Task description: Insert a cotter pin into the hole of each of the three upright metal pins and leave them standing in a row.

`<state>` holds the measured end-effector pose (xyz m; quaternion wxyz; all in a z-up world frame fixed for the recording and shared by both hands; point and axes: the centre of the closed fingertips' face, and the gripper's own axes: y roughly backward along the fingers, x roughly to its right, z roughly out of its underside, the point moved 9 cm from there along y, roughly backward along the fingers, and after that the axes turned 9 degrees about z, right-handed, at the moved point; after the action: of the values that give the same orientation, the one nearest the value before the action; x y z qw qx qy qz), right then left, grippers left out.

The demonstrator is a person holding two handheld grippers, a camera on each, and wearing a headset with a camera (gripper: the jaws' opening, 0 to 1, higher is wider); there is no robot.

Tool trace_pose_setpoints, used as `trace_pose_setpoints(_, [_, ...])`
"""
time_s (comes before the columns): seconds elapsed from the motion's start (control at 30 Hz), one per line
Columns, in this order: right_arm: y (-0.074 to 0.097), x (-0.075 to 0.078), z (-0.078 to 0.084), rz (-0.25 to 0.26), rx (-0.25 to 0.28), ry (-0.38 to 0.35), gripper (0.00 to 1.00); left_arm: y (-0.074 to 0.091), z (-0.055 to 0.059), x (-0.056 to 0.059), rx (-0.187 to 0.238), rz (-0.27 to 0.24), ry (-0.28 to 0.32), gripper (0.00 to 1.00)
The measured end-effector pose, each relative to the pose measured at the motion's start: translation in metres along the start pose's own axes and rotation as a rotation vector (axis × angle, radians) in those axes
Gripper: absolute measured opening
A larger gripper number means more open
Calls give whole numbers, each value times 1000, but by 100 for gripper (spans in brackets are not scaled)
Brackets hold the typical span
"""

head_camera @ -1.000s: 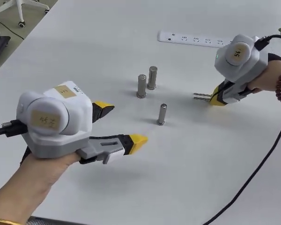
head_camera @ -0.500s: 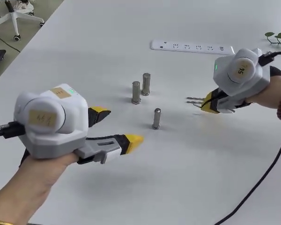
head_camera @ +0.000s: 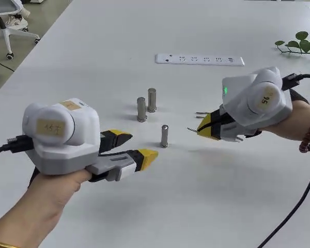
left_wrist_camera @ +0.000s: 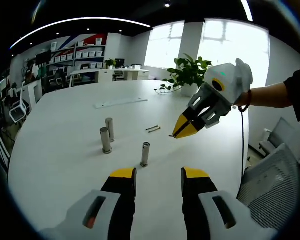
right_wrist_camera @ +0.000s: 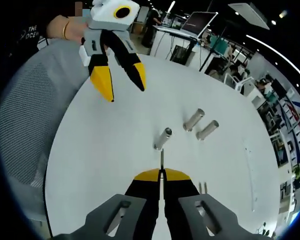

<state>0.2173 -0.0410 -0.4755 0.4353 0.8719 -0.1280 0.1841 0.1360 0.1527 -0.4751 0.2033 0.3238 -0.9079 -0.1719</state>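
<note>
Three upright metal pins stand on the white table: two close together (head_camera: 141,109) (head_camera: 152,99) and one apart, nearer me (head_camera: 164,136). My right gripper (head_camera: 202,127) hovers just right of the near pin, shut on a thin cotter pin (right_wrist_camera: 161,161) that points at that pin (right_wrist_camera: 163,138) and stops short of it. Two more cotter pins (head_camera: 202,113) lie on the table behind it, also seen in the left gripper view (left_wrist_camera: 152,129). My left gripper (head_camera: 134,147) is open and holds nothing, low and left of the pins (left_wrist_camera: 145,154).
A white power strip (head_camera: 200,59) lies at the back of the table. A green plant sprig (head_camera: 295,43) is at the far right. An office chair (head_camera: 5,20) stands off the table's left edge. A black cable (head_camera: 294,206) trails from my right gripper.
My right gripper has risen from the table with one cotter pin and moved left toward the near pin. The left gripper has hardly moved; the camera shifted.
</note>
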Motion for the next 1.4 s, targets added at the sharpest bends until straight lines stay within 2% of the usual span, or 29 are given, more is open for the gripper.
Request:
trace_pose_setpoints(0.13, [4,-8,-16,-2,33,22,0,-4,-1,3,0,23,23,31])
trace_pose_setpoints(0.33, [5,-20,-32,-19,82,65,0,-8,-6,7,52,61,70,22])
trace_pose_setpoints(0.47, [4,-28,-39,-25,102,97,0,-11,-8,7,72,85,114,20])
trace_pose_setpoints(0.7, [8,-33,-48,-26,130,124,0,-13,-7,8,94,113,166,13])
trace_pose_setpoints(0.77, [8,-34,-50,-21,129,138,0,-14,-7,10,112,128,186,10])
trace_pose_setpoints(1.07, [12,-36,-54,-21,148,149,0,-16,-7,15,126,146,231,1])
trace_pose_setpoints(1.23, [13,-36,-56,-5,158,153,0,-16,-6,16,134,149,222,0])
trace_pose_setpoints(1.3, [13,-36,-56,-3,157,150,0,-16,-5,16,121,151,205,0])
trace_pose_setpoints(1.37, [14,-36,-58,-2,162,152,0,-16,-4,16,115,147,209,0])
trace_pose_setpoints(1.4, [14,-37,-59,1,165,158,0,-16,-4,16,125,149,218,0])
